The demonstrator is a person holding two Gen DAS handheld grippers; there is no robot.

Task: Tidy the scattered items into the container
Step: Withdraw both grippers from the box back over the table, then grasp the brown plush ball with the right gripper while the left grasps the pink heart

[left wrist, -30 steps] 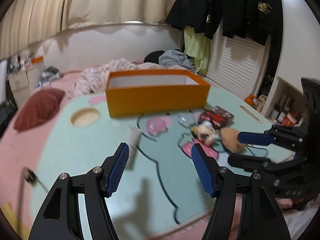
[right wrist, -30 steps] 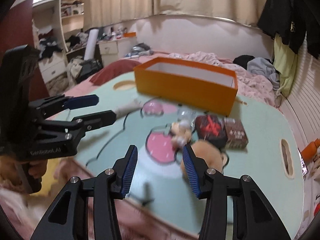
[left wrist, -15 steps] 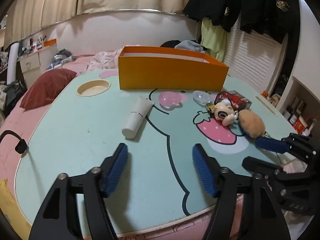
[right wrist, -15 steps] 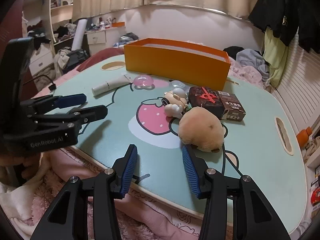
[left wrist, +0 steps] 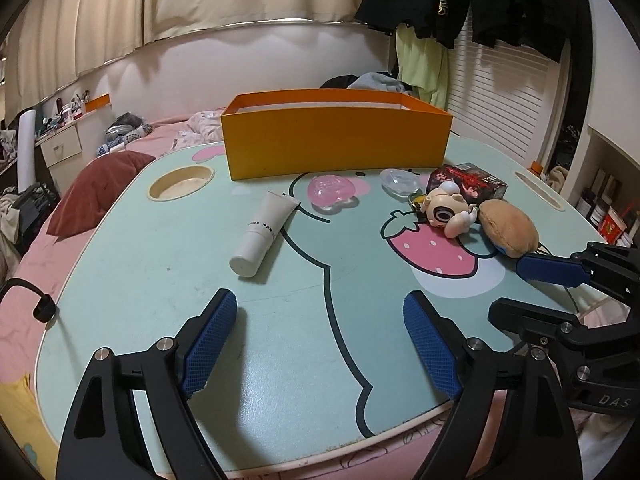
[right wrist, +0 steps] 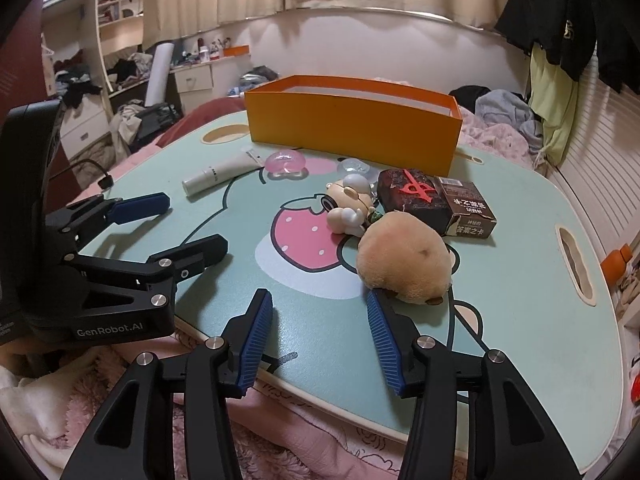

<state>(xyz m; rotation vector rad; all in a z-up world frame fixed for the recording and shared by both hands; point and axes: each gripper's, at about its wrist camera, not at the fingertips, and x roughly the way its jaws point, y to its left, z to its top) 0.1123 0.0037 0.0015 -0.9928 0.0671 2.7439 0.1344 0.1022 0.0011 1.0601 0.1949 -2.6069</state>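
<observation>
While the orange box [left wrist: 336, 142] sits at the table's [left wrist: 160, 280] far edge, the left claw [left wrist: 320, 344] has just been opening wide, nothing between its jaws. The right claw [right wrist: 318, 340] hangs part open and empty, near the plush toy [right wrist: 404, 264]; a white tube [left wrist: 264, 232] lies before the box.

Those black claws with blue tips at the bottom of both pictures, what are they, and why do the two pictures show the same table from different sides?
They are hand-held grippers, one in each of a person's hands, each with its own wide-angle camera looking along its fingers. One picture comes from the left gripper, whose jaws have just been opening, the other from the right gripper. Each also sees the other from the side. Both are open and hold nothing.

On the table lie a white tube, a pink blob, a clear blob, a small figurine, a tan plush and two dark boxes. All should go into the orange box.
</observation>
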